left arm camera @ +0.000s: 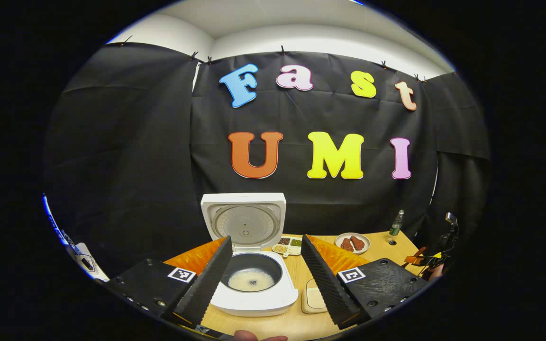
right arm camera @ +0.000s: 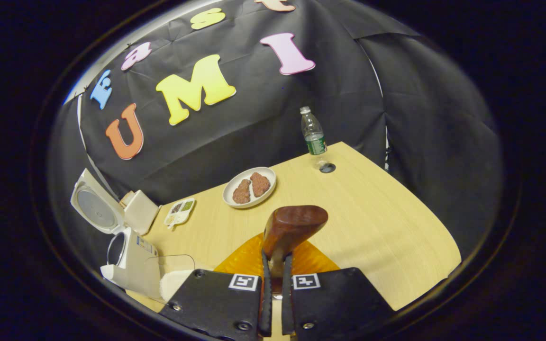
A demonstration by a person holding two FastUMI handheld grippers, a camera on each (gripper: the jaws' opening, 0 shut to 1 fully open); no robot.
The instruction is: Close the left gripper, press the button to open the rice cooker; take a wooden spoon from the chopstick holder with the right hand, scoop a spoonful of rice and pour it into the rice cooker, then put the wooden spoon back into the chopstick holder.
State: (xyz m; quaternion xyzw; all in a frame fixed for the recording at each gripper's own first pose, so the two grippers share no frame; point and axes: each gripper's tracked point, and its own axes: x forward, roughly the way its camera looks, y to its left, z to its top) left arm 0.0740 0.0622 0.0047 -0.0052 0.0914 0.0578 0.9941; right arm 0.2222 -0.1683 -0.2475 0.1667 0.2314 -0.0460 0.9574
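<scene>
Clamping the wooden spoon (right arm camera: 288,227) by its handle, the right hand-held gripper (right arm camera: 276,279) hangs above the table (right arm camera: 372,222), bowl end up. The rice cooker (left arm camera: 254,265) stands open with rice in its pot, so pouring seems done. Returning the spoon needs a vertical lowering into the chopstick holder. The left hand-held gripper (left arm camera: 266,274) has its fingers spread wide.

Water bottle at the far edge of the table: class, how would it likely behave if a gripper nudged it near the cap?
The water bottle stands upright, tall and narrow, so a push up high would probably tip it. It looks like thin clear plastic, so likely light. Its round body would probably roll across the smooth table once it fell.
</scene>
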